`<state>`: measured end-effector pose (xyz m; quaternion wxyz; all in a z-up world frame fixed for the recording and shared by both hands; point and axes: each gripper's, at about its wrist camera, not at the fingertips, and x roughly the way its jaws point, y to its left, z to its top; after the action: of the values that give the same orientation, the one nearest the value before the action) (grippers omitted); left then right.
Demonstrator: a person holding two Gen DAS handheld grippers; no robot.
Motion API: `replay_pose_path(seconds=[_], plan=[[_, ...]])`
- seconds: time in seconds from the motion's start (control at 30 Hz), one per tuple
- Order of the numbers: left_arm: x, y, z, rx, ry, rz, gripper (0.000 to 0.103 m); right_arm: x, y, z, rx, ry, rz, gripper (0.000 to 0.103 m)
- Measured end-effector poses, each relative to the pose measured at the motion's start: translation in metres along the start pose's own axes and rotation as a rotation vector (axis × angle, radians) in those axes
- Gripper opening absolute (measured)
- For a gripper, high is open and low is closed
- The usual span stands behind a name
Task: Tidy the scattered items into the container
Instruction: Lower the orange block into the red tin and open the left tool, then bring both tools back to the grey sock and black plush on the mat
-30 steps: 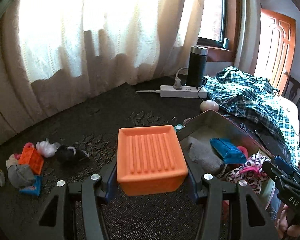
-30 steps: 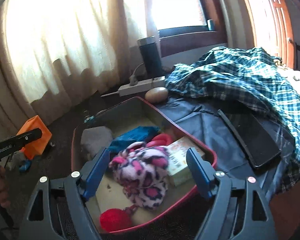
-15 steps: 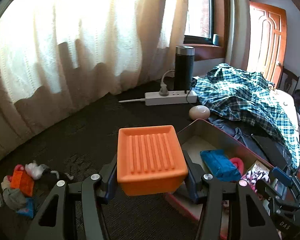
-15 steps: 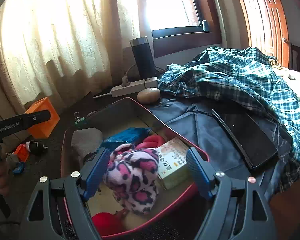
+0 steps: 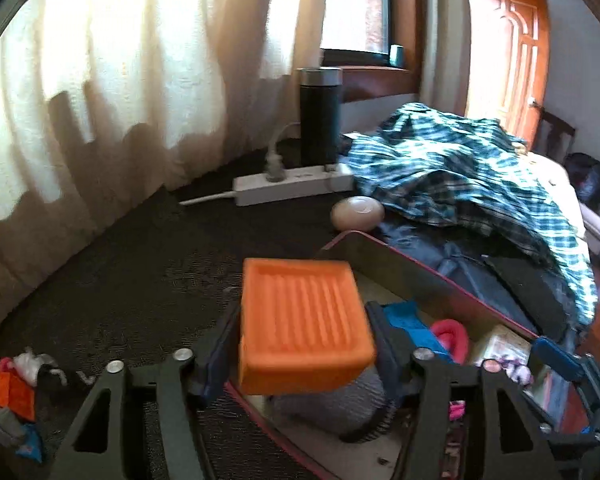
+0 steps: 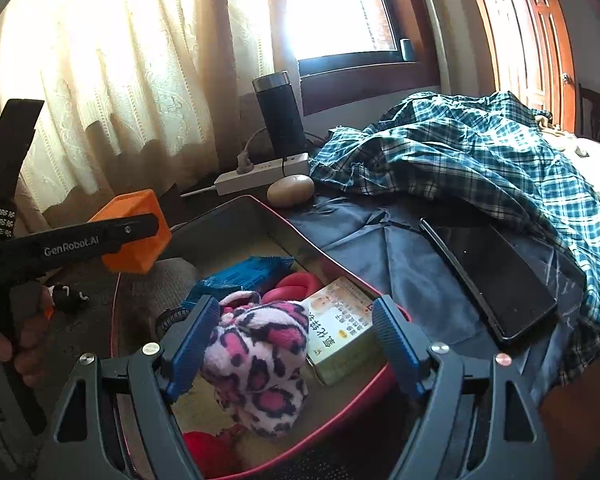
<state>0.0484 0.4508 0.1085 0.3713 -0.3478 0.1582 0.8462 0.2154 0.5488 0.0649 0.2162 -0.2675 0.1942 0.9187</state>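
I see the orange tray [image 5: 304, 324] between my left tongs [image 5: 300, 340], whose jaws are opening around it; it looks tilted and blurred, just over the near-left corner of the red-rimmed container [image 6: 260, 204]. Whether the pads still touch it I cannot tell. My right tongs [image 6: 296, 344] stand open above the leopard-print plush [image 6: 256, 356] in the container, beside a blue packet [image 6: 244, 276] and a printed box [image 6: 340, 332]. More scattered items [image 5: 16, 396] lie on the dark floor, far left.
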Motion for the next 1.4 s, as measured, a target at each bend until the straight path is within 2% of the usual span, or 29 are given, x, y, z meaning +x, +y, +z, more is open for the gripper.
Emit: replay_pose_path(seconds=[0.07, 0.37, 0.63, 1.03, 1.2, 1.4], plan=[[-0.004, -0.001, 0.000, -0.004, -0.013, 0.004, 0.082, 0.000, 0.001, 0.000, -0.003, -0.001, -0.002, 0.082], [-0.021, 0.008, -0.002, -0.017, -0.047, 0.024, 0.082, -0.006, 0.005, -0.001, -0.006, -0.011, -0.002, 0.082], [-0.039, 0.035, -0.011, -0.063, -0.055, 0.061, 0.082, -0.016, 0.015, -0.001, -0.017, -0.026, 0.005, 0.082], [-0.077, 0.103, -0.038, -0.189, -0.085, 0.127, 0.083, -0.029, 0.052, -0.007, -0.051, -0.026, 0.042, 0.082], [-0.093, 0.143, -0.055, -0.276, -0.086, 0.159, 0.083, -0.031, 0.075, -0.011, -0.087, -0.014, 0.067, 0.082], [-0.120, 0.195, -0.083, -0.357, -0.106, 0.245, 0.083, -0.027, 0.113, -0.022, -0.148, 0.020, 0.121, 0.082]])
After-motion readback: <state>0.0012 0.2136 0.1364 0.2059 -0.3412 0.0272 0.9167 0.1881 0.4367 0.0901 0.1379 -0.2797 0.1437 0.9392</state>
